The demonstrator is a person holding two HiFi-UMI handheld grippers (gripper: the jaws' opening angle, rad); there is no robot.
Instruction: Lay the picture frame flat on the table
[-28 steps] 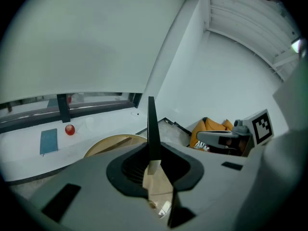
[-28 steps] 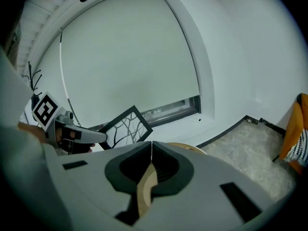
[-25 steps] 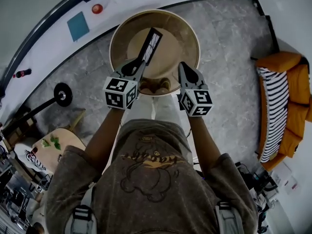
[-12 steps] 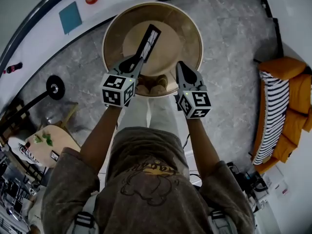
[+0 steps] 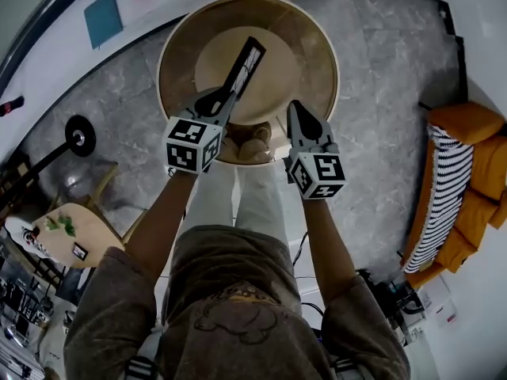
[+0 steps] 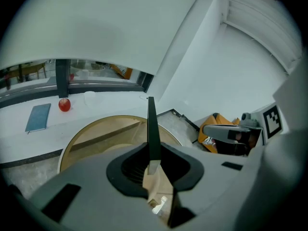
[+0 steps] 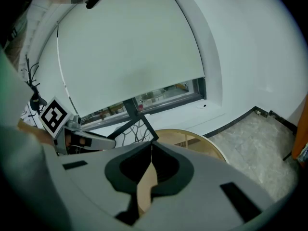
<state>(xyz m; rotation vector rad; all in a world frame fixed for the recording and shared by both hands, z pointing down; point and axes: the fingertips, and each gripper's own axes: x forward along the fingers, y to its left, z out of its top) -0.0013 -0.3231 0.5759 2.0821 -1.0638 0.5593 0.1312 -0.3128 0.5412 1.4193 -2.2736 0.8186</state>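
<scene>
The left gripper [image 5: 225,105] is clamped on the lower end of the picture frame [image 5: 245,68], which slants up from its jaws over the near half of the round desk [image 5: 326,58]. The frame is thin and black-edged, its white sheet lined with dark branches. The desk is smooth tan wood. The right gripper [image 5: 295,111] is empty, jaws together.

1. Grey marble floor [image 5: 380,77] meets a curved white window ledge [image 5: 55,54].
2. A white roller blind [image 7: 130,57] covers most of the window.
3. An orange armchair [image 5: 475,125] holds a striped cushion [image 5: 440,188].
4. A round wooden worktop [image 5: 317,54] stands centrally.
</scene>
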